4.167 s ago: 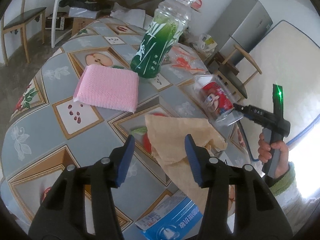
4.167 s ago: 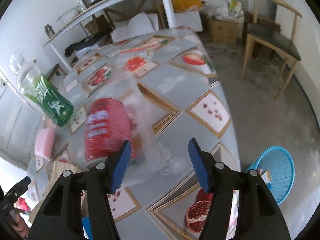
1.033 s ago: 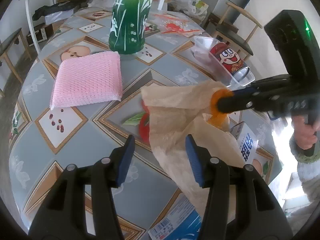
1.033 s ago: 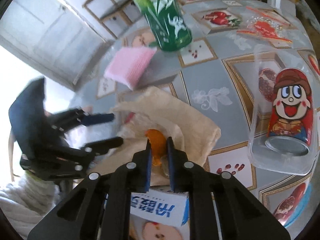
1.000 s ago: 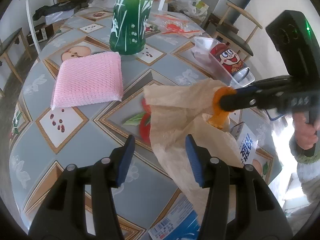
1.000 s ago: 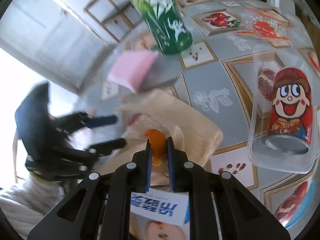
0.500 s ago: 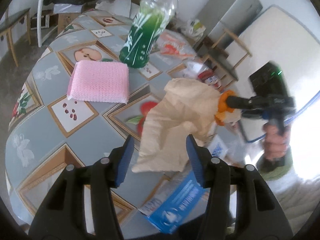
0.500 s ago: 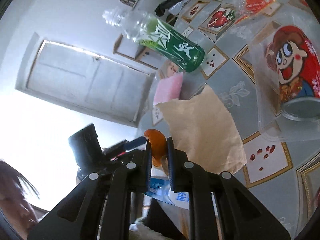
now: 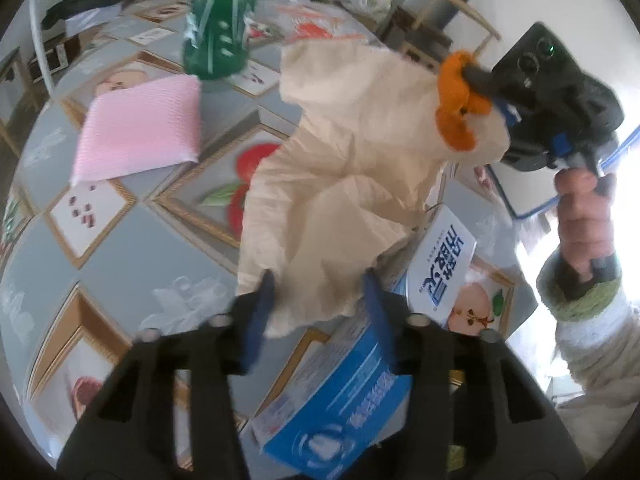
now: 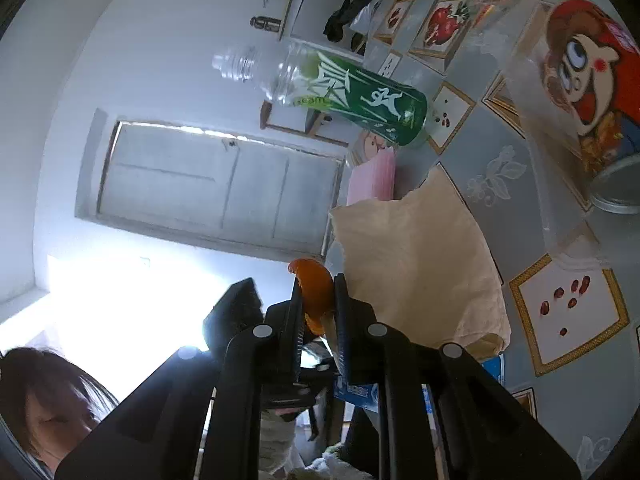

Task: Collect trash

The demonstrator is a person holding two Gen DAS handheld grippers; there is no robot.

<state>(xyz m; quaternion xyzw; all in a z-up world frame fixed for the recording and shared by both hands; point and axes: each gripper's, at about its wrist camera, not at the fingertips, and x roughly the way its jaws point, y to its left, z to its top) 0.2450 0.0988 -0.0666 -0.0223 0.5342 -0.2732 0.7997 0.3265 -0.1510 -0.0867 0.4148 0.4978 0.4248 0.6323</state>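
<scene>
A crumpled tan paper [image 9: 340,184] hangs above the table, lifted by its top corner together with an orange peel [image 9: 456,96]. My right gripper [image 9: 476,76] is shut on the peel [image 10: 314,284] and the paper's edge [image 10: 420,256], held by a hand in a white sleeve. Its own view is rolled sideways. My left gripper [image 9: 318,304] is below, and its jaws are closing with the paper's lower end hanging between the blue fingers [image 9: 260,308]. I cannot see the pads pressing on it.
The patterned table [image 9: 120,272] carries a pink sponge [image 9: 140,136], a green bottle [image 9: 218,28] and a clear cup with a cartoon can [image 10: 580,92]. A blue box [image 9: 340,400] and a white carton [image 9: 440,264] lie at the near edge.
The right gripper has raised the paper and peel off the table and rolled sideways. The left gripper has come in under the paper, whose lower end now hangs between its fingers.
</scene>
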